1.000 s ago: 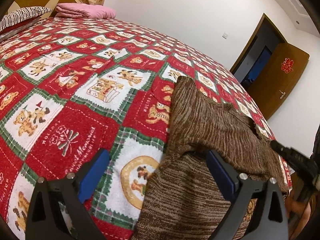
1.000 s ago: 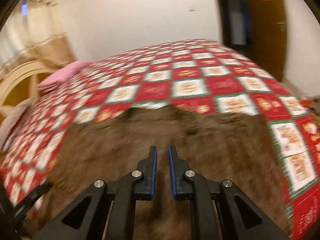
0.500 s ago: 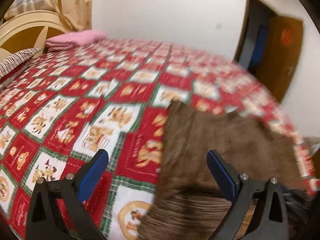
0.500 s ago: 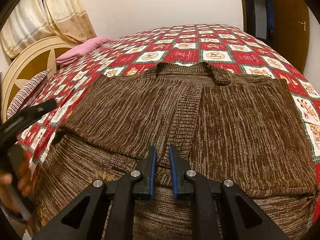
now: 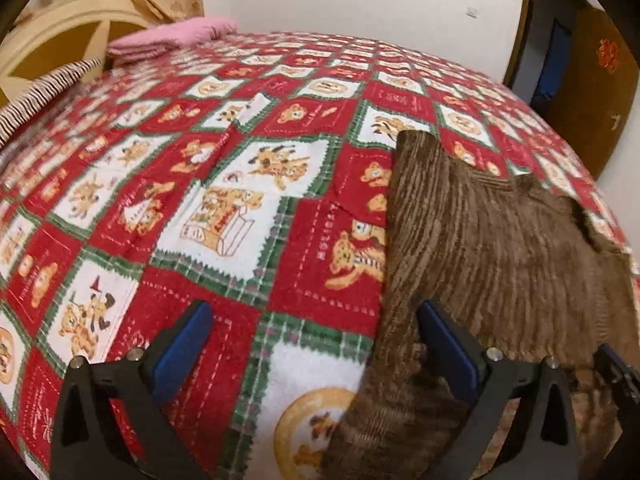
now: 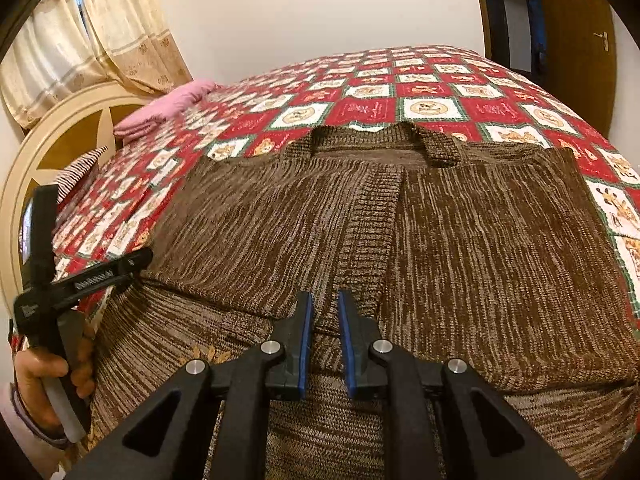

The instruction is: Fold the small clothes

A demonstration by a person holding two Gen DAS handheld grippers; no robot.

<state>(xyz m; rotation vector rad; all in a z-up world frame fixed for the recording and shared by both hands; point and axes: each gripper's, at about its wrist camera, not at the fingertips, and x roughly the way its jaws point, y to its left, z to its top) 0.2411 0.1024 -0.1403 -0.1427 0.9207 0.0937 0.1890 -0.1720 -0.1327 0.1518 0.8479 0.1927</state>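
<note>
A brown knitted cardigan (image 6: 460, 248) lies spread on the bed, its upper part folded down over the lower part; it also shows in the left wrist view (image 5: 500, 248). My left gripper (image 5: 316, 320) is open wide and empty at the cardigan's left edge, its right finger (image 5: 444, 340) over the knit. It also shows from the side in the right wrist view (image 6: 116, 268). My right gripper (image 6: 323, 312) hovers low over the cardigan's middle band, jaws nearly closed with a narrow gap, nothing between them.
The bed has a red, white and green patchwork quilt (image 5: 224, 216). Pink folded cloth (image 5: 172, 38) and a striped pillow (image 5: 40, 92) lie near the cream headboard (image 6: 60, 140). A brown door (image 6: 576, 40) stands open at the right.
The left gripper has swung and dipped closer to the cardigan's left edge. The right gripper has held nearly still over the middle band since half a second ago.
</note>
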